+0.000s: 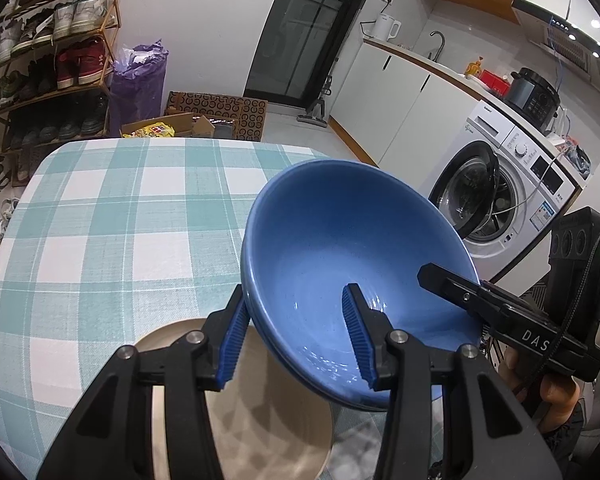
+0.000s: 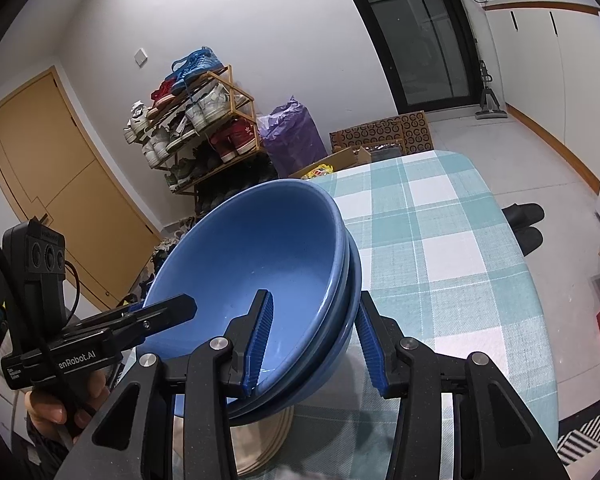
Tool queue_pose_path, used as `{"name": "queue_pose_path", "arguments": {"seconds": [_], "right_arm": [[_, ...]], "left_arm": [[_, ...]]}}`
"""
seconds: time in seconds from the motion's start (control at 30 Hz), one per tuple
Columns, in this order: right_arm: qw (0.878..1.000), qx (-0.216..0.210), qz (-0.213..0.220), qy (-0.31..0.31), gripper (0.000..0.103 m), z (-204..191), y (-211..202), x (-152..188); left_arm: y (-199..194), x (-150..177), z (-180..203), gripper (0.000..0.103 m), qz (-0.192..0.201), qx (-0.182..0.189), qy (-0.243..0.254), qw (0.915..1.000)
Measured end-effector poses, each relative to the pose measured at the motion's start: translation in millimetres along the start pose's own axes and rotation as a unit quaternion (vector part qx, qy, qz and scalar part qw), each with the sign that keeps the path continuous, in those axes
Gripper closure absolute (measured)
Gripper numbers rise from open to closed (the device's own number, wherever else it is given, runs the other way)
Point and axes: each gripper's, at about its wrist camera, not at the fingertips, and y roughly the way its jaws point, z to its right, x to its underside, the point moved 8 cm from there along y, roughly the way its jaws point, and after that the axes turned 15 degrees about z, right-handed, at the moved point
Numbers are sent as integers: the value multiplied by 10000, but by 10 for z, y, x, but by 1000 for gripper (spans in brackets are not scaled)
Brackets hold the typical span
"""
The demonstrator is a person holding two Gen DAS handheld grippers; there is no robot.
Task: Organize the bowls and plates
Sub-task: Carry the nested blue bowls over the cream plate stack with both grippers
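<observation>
Bowls, two blue ones nested, hang tilted above the table, carried between both grippers. The left gripper straddles the rim at about 7 o'clock of the stack in its own view, one finger inside the upper bowl and one outside; whether the pads press cannot be told for sure, but the stack is off the cloth, so a pinch on the double rim looks likely. The right gripper does the same on the opposite side, entering the left view at 3 o'clock. Directly beneath the stack lies a pile of beige plates.

The step in hand looks like moving the nested bowls, probably onto or beside the plates. To do it well, both hands should travel together at one height, since any drift apart would pry the rims from the fingers. Level the stack before lowering, set the base down flat, and loosen the fingers only once the weight rests.
</observation>
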Motion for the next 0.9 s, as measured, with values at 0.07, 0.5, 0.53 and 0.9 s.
{"name": "queue_pose_path", "arguments": {"seconds": [0.07, 0.5, 0.53, 0.9], "right_arm": [[10000, -14, -5, -4, 59, -38, -24, 15], [9998, -133, -39, -114, 59, -306, -76, 114], [9998, -150, -41, -126, 59, -331, -78, 125], [9993, -315, -117, -171, 59, -575, -47, 295]], "left_arm": [[-42, 5, -14, 57, 20, -13, 4, 10000], [-293, 36, -149, 57, 149, -158, -40, 9998], [-315, 42, -166, 57, 159, -170, -36, 9997], [-489, 130, -352, 57, 211, -339, -57, 9992]]}}
